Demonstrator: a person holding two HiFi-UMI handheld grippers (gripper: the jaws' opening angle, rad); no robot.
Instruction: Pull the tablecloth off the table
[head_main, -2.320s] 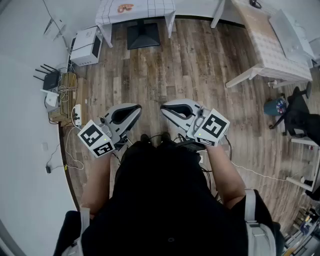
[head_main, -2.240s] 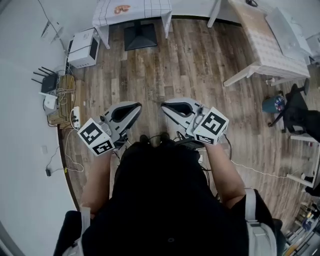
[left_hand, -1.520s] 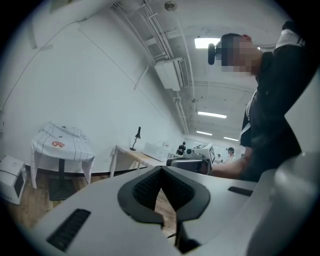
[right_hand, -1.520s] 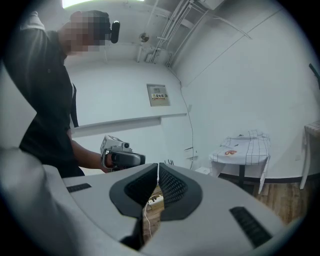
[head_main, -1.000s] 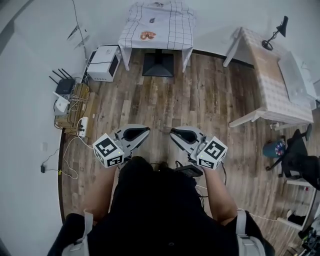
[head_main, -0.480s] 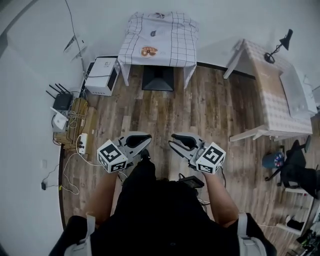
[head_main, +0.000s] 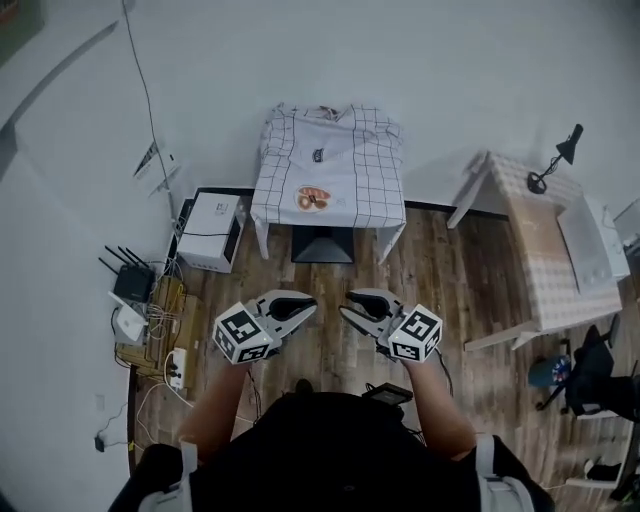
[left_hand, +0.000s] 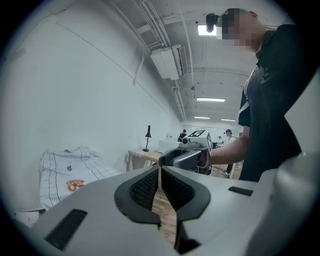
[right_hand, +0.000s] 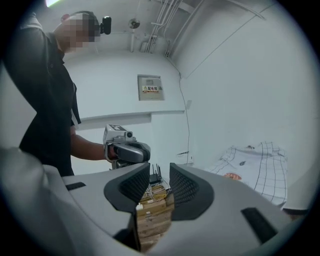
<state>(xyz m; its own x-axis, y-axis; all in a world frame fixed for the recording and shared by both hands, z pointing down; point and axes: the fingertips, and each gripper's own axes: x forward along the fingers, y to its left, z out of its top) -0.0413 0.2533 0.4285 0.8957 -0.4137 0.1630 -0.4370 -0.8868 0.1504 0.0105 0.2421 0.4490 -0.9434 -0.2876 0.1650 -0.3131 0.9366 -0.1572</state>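
Far to the left, a router (head_main: 128, 284) sits among loose cables on the wooden floor (head_main: 440, 265) by the wall, with a white box (head_main: 212, 230) just beyond it. Next comes the left gripper (head_main: 308, 304), held roughly level above the floor, its jaws pressed together with nothing between them. Ahead of both tools and well apart from them, the tablecloth (head_main: 330, 165), white with a dark grid, lies draped over a small table (head_main: 393, 244) against the wall, its edges hanging down the sides. The right gripper (head_main: 348, 310) is held beside the left one. Its jaws have just been opening and stand a little apart, with nothing between them. Farther right, a long desk (head_main: 545, 265) carries a black lamp (head_main: 557, 160).
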